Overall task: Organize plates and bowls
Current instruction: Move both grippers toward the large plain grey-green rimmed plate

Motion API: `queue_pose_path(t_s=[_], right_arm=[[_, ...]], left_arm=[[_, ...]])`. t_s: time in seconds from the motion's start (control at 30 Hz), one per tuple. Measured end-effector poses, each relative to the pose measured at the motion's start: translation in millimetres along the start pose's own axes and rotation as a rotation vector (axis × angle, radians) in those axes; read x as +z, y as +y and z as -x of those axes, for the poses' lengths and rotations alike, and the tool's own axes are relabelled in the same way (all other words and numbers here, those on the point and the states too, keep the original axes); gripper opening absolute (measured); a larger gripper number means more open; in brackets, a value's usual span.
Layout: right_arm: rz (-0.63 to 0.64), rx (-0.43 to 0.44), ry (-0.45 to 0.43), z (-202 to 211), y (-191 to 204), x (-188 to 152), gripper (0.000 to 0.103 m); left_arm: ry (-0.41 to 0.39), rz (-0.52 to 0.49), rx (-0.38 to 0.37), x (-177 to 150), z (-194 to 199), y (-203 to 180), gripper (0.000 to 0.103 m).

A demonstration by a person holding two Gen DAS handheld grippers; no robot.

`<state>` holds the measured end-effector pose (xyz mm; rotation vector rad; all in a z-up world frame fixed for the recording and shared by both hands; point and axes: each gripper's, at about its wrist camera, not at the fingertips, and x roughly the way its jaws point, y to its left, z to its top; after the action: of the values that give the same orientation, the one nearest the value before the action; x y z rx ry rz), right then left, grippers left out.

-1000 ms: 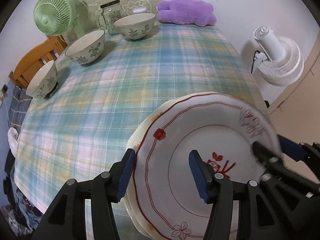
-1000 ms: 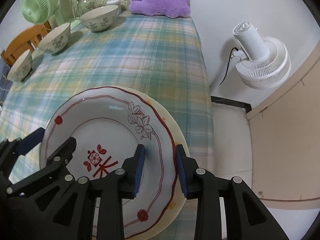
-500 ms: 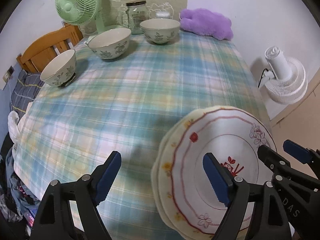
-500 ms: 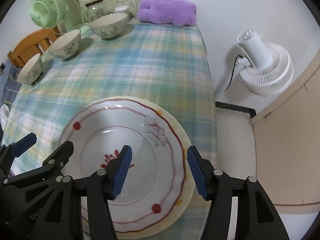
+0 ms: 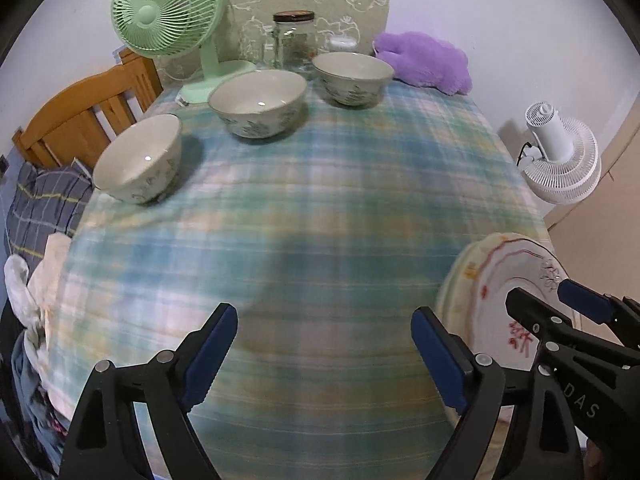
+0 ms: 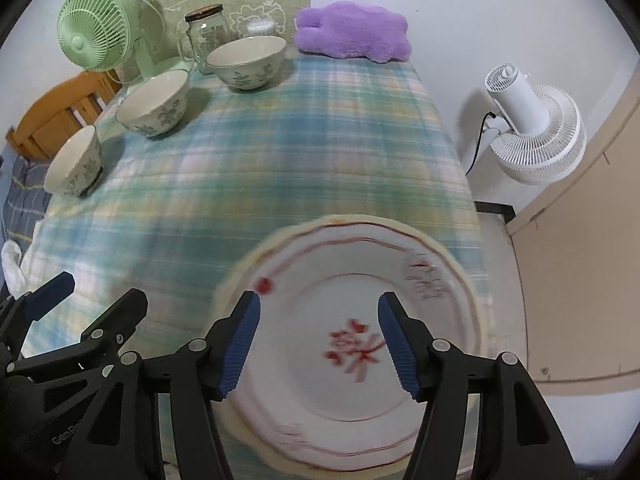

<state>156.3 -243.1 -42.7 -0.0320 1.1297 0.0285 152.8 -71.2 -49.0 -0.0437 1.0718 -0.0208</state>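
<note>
Both grippers, left gripper [image 5: 324, 350] and right gripper [image 6: 318, 340], hung with jaws opening and nothing between them as I cleared the plate stack [image 6: 360, 352] at the table's near right edge. Plates looked done, I judged; next, nesting three glazed, rounded bowls [image 5: 258, 102] at the far left of the plaid tablecloth [image 5: 320, 216].

Black plastic left gripper [image 5: 323, 344] and right gripper [image 6: 319, 334] — ribbed blue pads, silver screws, white lettering
</note>
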Motion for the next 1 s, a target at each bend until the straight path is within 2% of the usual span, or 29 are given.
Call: queue_pose_path(t_s=[0.3,0.53,0.77,1.0], right_arm=[[-0.064,-0.034,-0.044,3,74,8,0.065],[-0.094,-0.046,-0.092,6,126,18,0.065],[-0.137,-0.01,-0.13,5,160,41,0.065],[-0.138,0.017,-0.154,-6,196,76,0.065]], left_arm=[[-0.032,-0.02,-0.055,16,2,73,0.09],[-0.05,-0.041,-0.052,29,4,119,0.09],[-0.087,-0.082,-0.017,56,-3,153,0.089],[-0.112,-0.034,0.04,88,-21,188,0.085]])
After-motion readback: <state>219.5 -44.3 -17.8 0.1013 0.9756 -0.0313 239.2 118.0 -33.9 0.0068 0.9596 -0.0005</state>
